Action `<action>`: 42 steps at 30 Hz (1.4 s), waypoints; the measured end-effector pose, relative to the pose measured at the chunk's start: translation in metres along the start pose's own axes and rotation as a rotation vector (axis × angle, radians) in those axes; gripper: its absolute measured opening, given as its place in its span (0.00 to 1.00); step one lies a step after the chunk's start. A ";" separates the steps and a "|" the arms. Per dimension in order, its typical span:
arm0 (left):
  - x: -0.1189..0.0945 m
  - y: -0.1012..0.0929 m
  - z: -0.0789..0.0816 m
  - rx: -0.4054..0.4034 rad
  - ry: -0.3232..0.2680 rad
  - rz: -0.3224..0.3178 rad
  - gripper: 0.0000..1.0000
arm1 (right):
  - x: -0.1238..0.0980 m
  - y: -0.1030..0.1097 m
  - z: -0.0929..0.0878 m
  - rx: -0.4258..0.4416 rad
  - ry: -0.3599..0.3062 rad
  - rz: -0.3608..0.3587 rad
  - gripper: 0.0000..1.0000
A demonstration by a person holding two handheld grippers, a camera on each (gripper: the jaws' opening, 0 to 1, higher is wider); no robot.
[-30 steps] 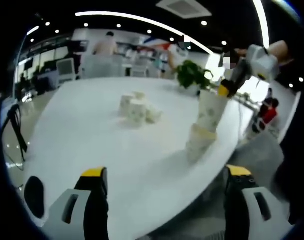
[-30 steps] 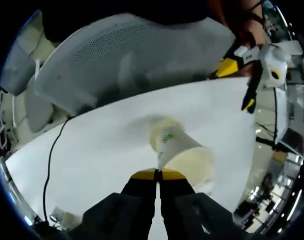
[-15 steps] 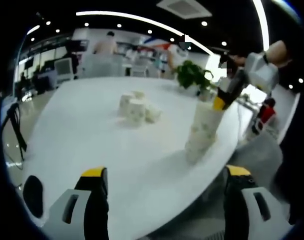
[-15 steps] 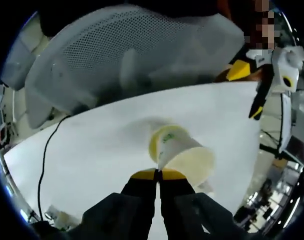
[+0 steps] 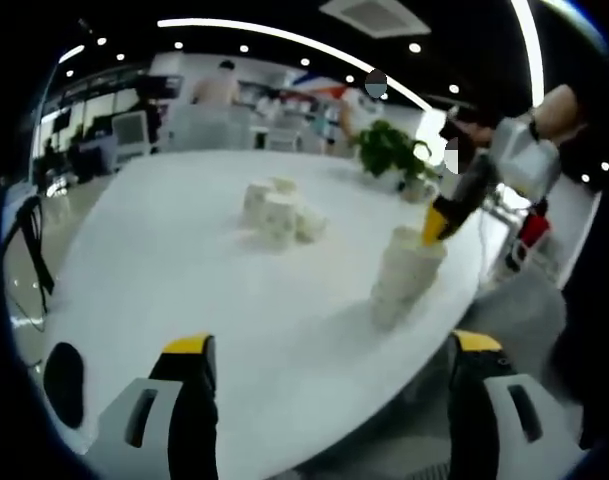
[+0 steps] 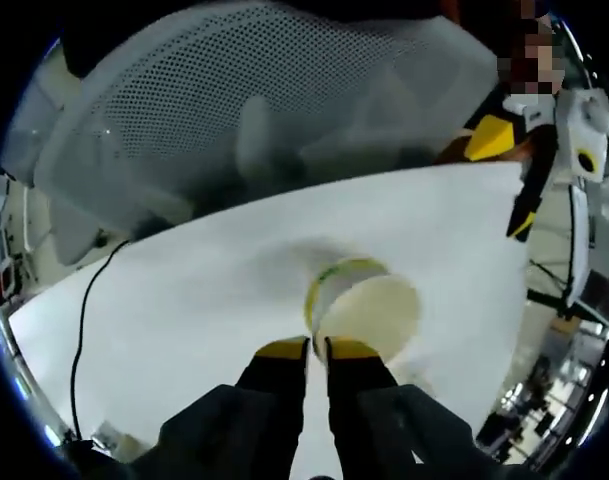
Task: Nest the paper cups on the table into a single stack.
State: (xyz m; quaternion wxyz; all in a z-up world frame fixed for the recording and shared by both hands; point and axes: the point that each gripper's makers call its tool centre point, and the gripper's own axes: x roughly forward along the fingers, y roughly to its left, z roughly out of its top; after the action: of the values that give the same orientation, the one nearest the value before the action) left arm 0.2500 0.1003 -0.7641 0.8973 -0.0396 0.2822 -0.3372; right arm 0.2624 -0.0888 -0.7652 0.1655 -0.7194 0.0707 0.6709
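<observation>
**Cup stack near the table edge, loose cups further back**

The stack of paper cups (image 5: 407,270) stood upright near the right edge of the white table (image 5: 184,270). In the left gripper view, the right gripper (image 5: 436,222) hung with its yellow tips just at the rim of the top cup. In the right gripper view, the same stack (image 6: 366,312) was seen from above, with its open mouth toward the camera, and the right gripper (image 6: 315,349) had its two jaws almost closed, with only a thin gap between them. The jaws stood at the near rim of the top cup, but I could not tell if they pinched the rim or only touched it.

The left gripper (image 5: 329,355) was held low in front of the table edge, with the jaws spread wide and nothing between them. It appeared also in the right gripper view (image 6: 519,170), beyond the far edge of the table.

Further back, a small group of loose cups (image 5: 277,213) stood close together, well apart from the stack. Their number was hard to make out. A potted plant (image 5: 389,150) stood at the far side of the table. A mesh chair back (image 6: 254,110) rose behind the table, and a black cable (image 6: 84,330) ran over the table's edge. People in the background were blurred.
</observation>
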 end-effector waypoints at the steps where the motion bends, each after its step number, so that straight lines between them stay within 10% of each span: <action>1: 0.000 0.000 0.001 -0.002 -0.003 0.001 0.95 | 0.001 -0.001 -0.002 -0.001 0.008 -0.003 0.08; 42: 0.002 -0.002 0.001 0.001 -0.003 -0.005 0.95 | -0.010 0.015 -0.004 0.217 -0.042 -0.090 0.35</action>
State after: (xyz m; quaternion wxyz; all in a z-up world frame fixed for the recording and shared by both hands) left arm 0.2509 0.0977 -0.7633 0.8968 -0.0404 0.2808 -0.3395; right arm 0.2604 -0.1057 -0.7577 0.2740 -0.6853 0.1071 0.6662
